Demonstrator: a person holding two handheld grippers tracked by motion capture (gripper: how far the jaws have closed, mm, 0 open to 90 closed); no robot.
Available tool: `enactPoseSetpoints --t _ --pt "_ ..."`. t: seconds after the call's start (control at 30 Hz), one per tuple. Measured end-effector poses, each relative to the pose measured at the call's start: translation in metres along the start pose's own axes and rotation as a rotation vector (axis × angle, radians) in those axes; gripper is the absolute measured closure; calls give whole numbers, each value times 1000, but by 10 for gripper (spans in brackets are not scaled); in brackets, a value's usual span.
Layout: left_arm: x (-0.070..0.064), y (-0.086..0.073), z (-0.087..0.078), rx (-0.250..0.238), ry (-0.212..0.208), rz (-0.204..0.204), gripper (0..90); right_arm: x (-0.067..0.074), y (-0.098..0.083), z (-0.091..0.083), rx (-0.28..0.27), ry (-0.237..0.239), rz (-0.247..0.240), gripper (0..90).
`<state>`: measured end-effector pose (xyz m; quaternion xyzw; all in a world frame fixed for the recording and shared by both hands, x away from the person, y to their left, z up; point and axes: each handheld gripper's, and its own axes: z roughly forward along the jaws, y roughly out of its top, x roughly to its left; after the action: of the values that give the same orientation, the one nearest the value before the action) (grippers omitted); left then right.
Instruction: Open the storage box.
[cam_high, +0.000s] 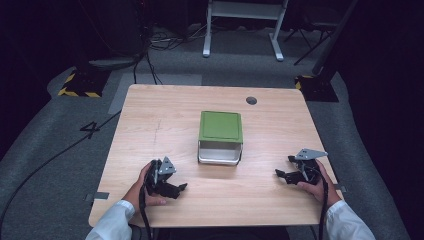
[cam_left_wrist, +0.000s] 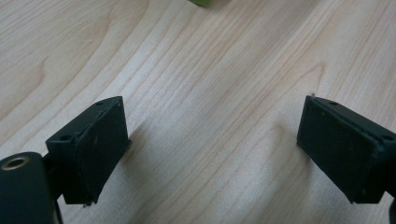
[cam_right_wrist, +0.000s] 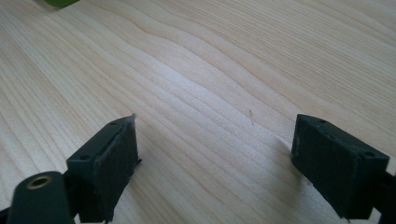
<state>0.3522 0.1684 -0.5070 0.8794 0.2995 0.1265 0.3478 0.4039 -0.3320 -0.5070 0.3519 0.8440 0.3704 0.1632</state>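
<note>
Left tool (cam_high: 176, 190) resting low on table (cam_high: 150, 120), jaws apart, right tool (cam_high: 282, 175) likewise.

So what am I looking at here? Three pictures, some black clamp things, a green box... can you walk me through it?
A person sits at a wooden table and holds a hand-operated clamp, called a gripper, in each hand. The wide picture comes from a camera above the table: the left gripper is at the lower left, the right gripper at the lower right. The other two pictures come from small cameras riding on the grippers, each looking along its own two black jaws. Both grippers stand open over bare wood and hold nothing. Between them, mid-table, sits a green box, pale along its near side, untouched.
</note>
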Motion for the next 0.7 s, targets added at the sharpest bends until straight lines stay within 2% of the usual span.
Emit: enactPoseSetpoints --t 0.07,0.13,0.23,0.3,0.33,0.5,0.57,0.67,0.7 --pt "2 2 2 3 -26 29 90 0 0 0 0 -1 -1 148" --pt "1 7 4 19 -35 32 90 0 0 0 0 -1 0 148" --pt "-3 12 7 30 -44 60 93 0 0 0 0 -1 0 148" --pt "-5 14 7 26 -76 67 157 0 0 0 0 -1 0 148" --pt "-6 15 6 31 -81 85 194 0 0 0 0 -1 0 148" --pt "-9 20 3 28 -111 86 212 0 0 0 0 -1 1 148" --pt "-13 25 0 38 -98 122 273 0 0 0 -1 -2 1 148" --pt "-16 30 -3 24 -103 133 271 0 0 0 -1 -2 1 148" --pt "-19 36 -7 8 -101 156 270 0 0 0 -1 -2 1 148"
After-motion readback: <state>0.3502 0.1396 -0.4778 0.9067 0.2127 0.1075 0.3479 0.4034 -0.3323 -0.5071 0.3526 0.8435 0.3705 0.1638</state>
